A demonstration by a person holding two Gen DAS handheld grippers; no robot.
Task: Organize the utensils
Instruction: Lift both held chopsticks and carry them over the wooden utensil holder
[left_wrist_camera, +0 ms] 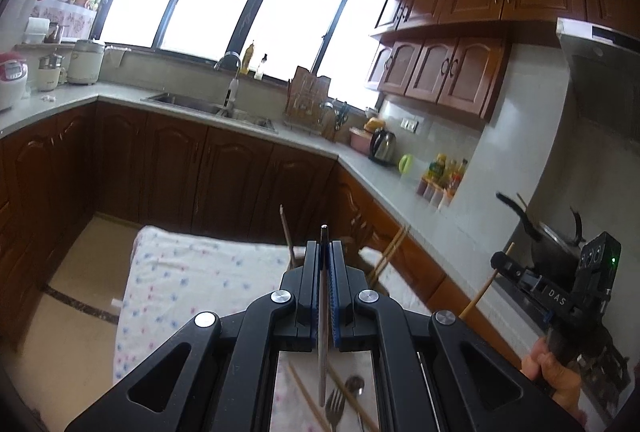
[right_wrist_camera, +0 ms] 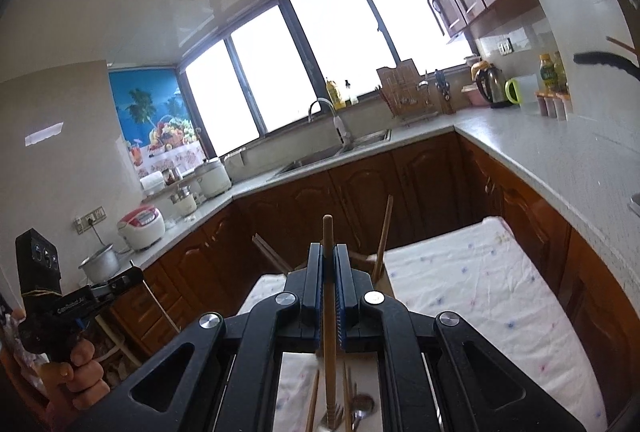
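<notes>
- Black linkage arms filled the foreground of the left wrist view, where the left gripper (left_wrist_camera: 325,252) was clamped shut on a thin metal utensil handle (left_wrist_camera: 323,316) whose dark tip stood out past the jaws at 12 o'clock.
- Below that gripper, toward 6 o'clock, a fork (left_wrist_camera: 333,406), a spoon (left_wrist_camera: 354,386) and loose wooden chopsticks (left_wrist_camera: 306,398) lay on the tabletop (left_wrist_camera: 192,272), which was covered with a white cloth dotted blue and pink.
- Seen from its own camera, the right gripper (right_wrist_camera: 329,256) was closed on a single wooden chopstick (right_wrist_camera: 329,312), held roughly along the gripper's line with its blunt end pointing to 12 o'clock.
- Under it, at 6 o'clock, more chopsticks (right_wrist_camera: 313,402), a fork (right_wrist_camera: 335,417) and a spoon (right_wrist_camera: 361,408) rested on the same cloth (right_wrist_camera: 480,292).
- Just beyond both grippers, several chopsticks (right_wrist_camera: 383,236) stood leaning in a holder at the tabletop's far edge; the holder itself was mostly hidden.
- At 4 o'clock in the left view, a hand (left_wrist_camera: 554,372) gripped the right tool's handle, its chopstick (left_wrist_camera: 484,288) slanting up toward the stove.
- At 8 o'clock in the right view, the other hand (right_wrist_camera: 82,372) held the left tool.
- Behind, a sink (left_wrist_camera: 208,104) sat under bright windows at 12 o'clock, and a kettle (left_wrist_camera: 383,146) stood on the counter at 2 o'clock.
</notes>
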